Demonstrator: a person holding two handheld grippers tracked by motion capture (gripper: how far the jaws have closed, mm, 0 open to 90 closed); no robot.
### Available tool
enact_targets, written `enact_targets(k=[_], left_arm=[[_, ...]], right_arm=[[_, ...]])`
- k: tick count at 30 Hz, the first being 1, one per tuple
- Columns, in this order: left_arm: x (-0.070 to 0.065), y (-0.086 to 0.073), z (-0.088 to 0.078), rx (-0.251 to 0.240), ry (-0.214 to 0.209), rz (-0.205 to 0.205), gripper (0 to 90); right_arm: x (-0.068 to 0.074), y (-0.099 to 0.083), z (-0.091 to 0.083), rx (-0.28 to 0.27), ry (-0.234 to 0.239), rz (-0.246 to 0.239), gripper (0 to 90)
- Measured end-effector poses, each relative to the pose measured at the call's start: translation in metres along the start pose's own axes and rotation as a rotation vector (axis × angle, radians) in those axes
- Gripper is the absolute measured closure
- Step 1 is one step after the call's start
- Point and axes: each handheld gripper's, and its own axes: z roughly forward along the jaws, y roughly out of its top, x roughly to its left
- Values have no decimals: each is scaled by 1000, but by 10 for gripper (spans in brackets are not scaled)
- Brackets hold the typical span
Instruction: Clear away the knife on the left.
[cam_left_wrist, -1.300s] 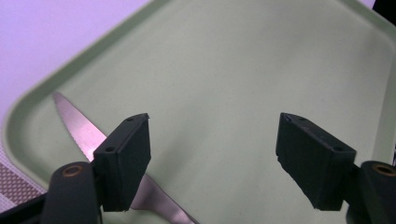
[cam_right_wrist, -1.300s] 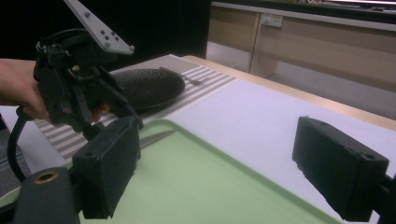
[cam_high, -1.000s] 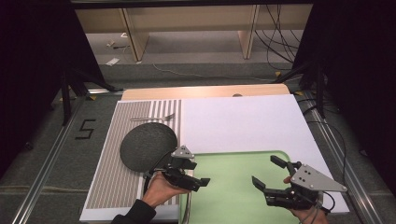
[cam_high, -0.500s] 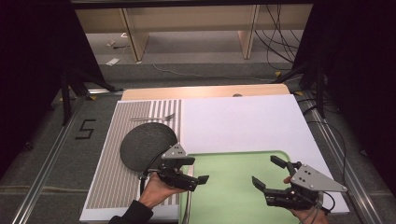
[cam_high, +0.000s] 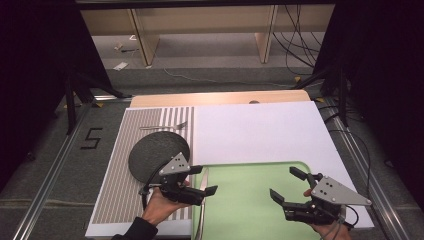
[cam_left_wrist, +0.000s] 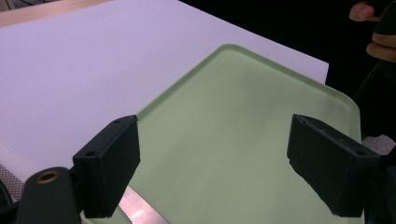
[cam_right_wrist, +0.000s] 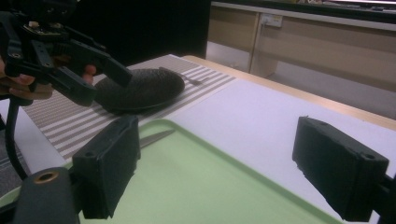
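while both grippers hover open over the tray (cam_high: 250, 200), nothing is held.
left gripper (cam_high: 200, 181) has crept slightly toward the near edge since a second ago, jaws wide and empty above the knife (cam_high: 203, 200) at the tray's left rim; right gripper (cam_high: 287, 185), also wide and empty, hasn't shifted. tray is smooth matte green with rounded corners; a dark round textured plate (cam_high: 159, 155) lies on the striped mat (cam_high: 125, 170).

Knife (cam_high: 202, 200): the middle is covered by the left gripper (cam_high: 200, 181), and the lower end is cut off by the high view's bottom edge.
Dark round plate (cam_high: 159, 155): the near rim is hidden behind the left gripper.
Fork (cam_high: 162, 126): too small for its tines to be made out.
Green tray (cam_high: 245, 200): the near edge is cut off by the frame.
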Motion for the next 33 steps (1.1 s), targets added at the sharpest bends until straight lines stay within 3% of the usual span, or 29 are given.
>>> enact_targets(k=[4,12,18,33], left_arm=[[1,-2,-6,-13,37,13,173],[2,-11,-17,-48,49,3,173],[0,-21,-23,-48,70,18,173],[-9,-27,-31,-67,86,21,169]], right_arm=[[0,0,0,3,0,-1,161],[0,0,0,3,-1,0,161],[0,-1,0,6,-2,0,161],[0,-1,-1,2,-3,-2,161]])
